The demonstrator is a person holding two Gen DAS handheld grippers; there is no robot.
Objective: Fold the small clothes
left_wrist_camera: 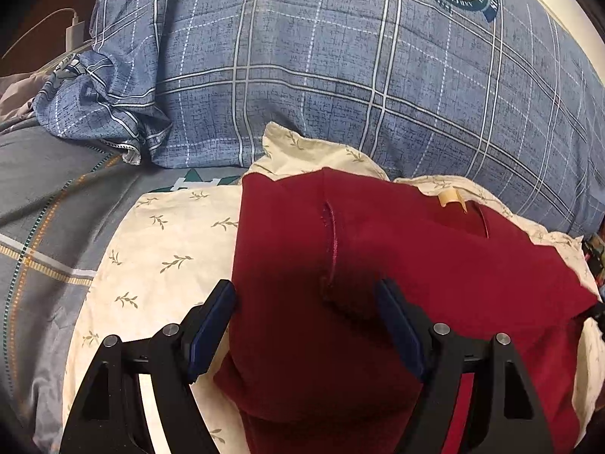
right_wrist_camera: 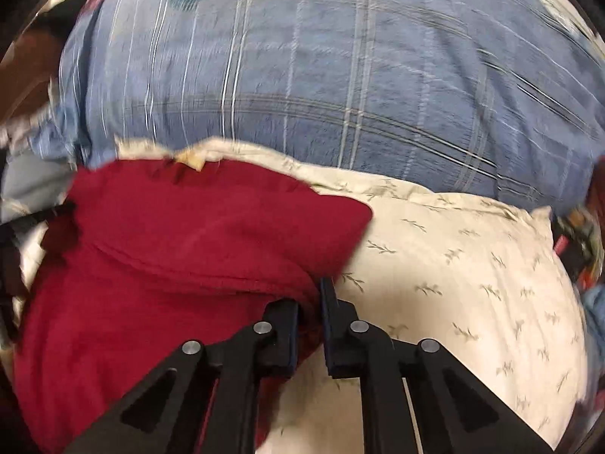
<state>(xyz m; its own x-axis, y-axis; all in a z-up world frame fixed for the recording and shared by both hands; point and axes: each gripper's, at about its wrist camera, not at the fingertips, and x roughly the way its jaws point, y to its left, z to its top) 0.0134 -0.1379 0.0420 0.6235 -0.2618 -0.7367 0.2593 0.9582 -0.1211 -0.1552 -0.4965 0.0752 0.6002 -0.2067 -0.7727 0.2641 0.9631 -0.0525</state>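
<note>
— Lying soft and wrinkled, that dark red garment (left_wrist_camera: 378, 265) on the cream leaf-print pillow (left_wrist_camera: 170, 249)?
— Yes, on the bed, blue plaid duvet (left_wrist_camera: 340, 75) behind. Left gripper (left_wrist_camera: 306, 295) gapes wide over it; right gripper (right_wrist_camera: 310, 299) pinches its edge. Its length runs away toward the duvet.

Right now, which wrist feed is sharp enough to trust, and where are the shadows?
Left wrist view: sharp, a dark shadow on the red garment between the open fingers. Right wrist view: motion-smeared, worst on the blue plaid pillow; both bend at the fisheye edges.
</note>
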